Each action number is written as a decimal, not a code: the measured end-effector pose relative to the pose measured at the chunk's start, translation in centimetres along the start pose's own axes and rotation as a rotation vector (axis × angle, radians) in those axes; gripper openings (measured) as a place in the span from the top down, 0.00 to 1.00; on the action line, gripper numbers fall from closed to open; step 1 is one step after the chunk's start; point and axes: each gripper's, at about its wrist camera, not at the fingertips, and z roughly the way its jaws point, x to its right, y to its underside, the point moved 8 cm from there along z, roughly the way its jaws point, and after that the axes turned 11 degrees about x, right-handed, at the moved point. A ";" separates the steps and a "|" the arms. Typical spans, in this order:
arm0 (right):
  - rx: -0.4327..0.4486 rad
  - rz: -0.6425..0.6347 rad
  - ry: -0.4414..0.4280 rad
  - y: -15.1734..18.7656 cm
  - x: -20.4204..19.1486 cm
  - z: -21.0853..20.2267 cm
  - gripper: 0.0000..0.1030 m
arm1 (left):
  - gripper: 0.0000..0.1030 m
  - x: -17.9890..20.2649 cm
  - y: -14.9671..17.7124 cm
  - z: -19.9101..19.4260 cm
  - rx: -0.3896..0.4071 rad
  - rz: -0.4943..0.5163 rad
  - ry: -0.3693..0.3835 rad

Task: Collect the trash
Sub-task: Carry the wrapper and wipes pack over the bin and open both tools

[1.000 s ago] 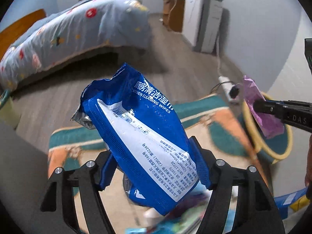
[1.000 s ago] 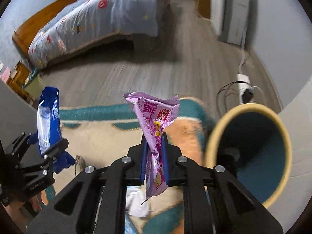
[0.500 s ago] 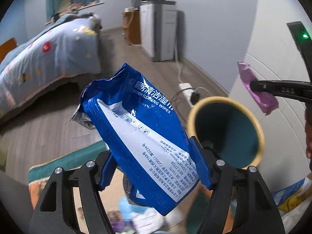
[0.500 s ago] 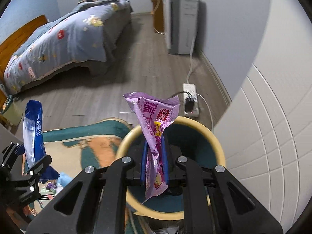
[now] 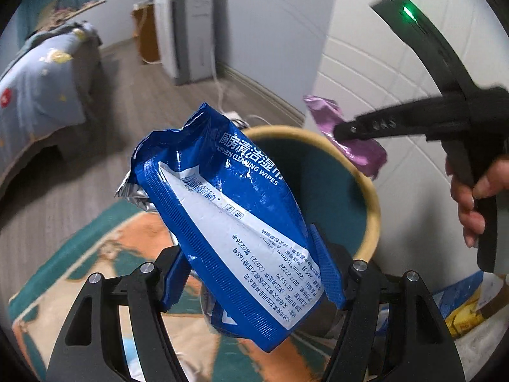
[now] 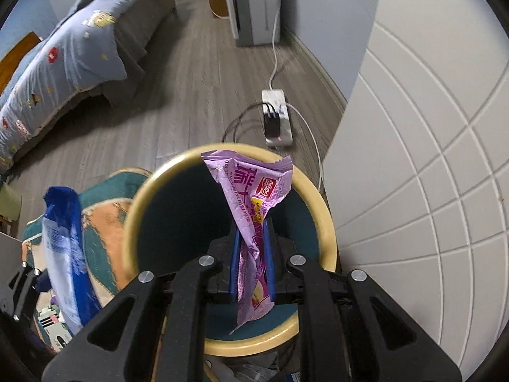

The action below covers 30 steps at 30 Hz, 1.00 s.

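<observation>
My left gripper (image 5: 251,273) is shut on a blue kitchen-wipes pack (image 5: 229,216), held upright just left of the round bin (image 5: 366,187) with a yellow rim and teal inside. My right gripper (image 6: 251,254) is shut on a crumpled purple snack wrapper (image 6: 254,197), held directly above the bin's (image 6: 321,210) opening. In the left wrist view the right gripper (image 5: 346,130) and purple wrapper (image 5: 366,156) hang over the bin's far rim. In the right wrist view the blue pack (image 6: 63,248) sits at lower left.
The bin stands on a teal and orange rug (image 5: 105,248) beside a white panelled wall (image 6: 429,159). A power strip with cables (image 6: 275,117) lies on the wood floor behind it. A bed (image 6: 63,47) is far left. More litter (image 5: 458,305) lies at lower right.
Both grippers moved toward the bin with their loads. The purple wrapper now hangs over the bin's opening and the blue pack sits closer to its rim.
</observation>
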 end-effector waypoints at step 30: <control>0.044 0.036 -0.016 -0.2 -0.3 0.7 0.06 | 0.07 -3.1 0.2 -1.8 0.045 0.029 -0.142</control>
